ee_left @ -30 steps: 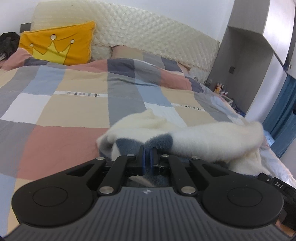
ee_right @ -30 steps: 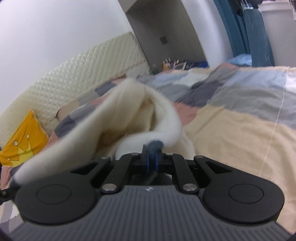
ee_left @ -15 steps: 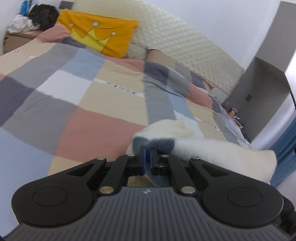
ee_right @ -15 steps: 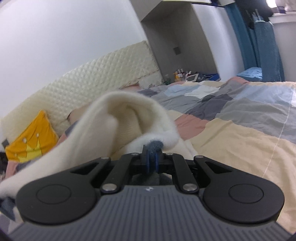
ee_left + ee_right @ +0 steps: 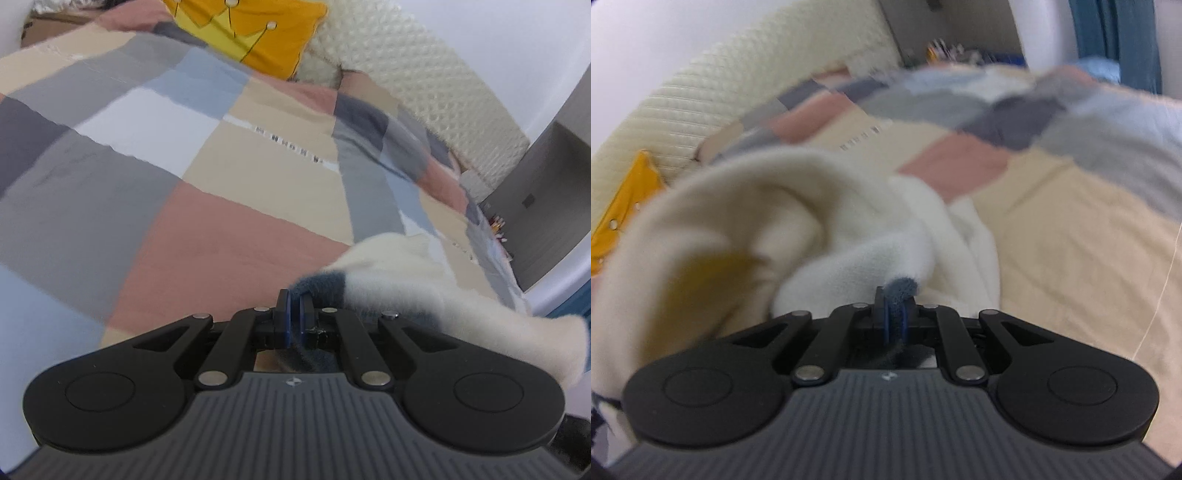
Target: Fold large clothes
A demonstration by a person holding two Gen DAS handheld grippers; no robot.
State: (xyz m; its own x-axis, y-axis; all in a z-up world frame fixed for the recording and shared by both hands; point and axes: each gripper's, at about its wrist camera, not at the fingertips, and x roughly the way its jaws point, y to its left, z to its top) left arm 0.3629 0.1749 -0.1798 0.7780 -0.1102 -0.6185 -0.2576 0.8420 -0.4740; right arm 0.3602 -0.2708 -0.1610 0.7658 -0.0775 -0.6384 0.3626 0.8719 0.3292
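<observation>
Two hand-held grippers grip one fleece garment over a bed. The left gripper (image 5: pixel 294 299) has its blue fingers (image 5: pixel 283 314) clamped together on a dark blue-grey band of the cream garment (image 5: pixel 443 295); the fabric runs off to the right of the fingers, w/ its cream part trailing toward the frame's lower right edge. Ahead of the fingers lies the patchwork bedspread (image 5: pixel 207 236) in pink, beige, grey, blue & white blocks. Farther ahead, at the top of the left-wrist view, a yellow pillow (image 5: pixel 255 33) w/ a crown design leans near the quilted cream headboard (image 5: pixel 436 81).

The right gripper (image 5: pixel 894 310) has its fingers (image 5: pixel 886 317) pinched on a small dark blue tab of the same garment (image 5: pixel 768 229), a thin layer of fabric between the pads. The cream fleece billows up just ahead & to the left of those fingers in a big loose fold, its lower right part resting on the bedspread. To the right of the fingers the bedspread lies bare; a blue curtain (image 5: pixel 1115 40) hangs at the far top right. Both views are blurred.
</observation>
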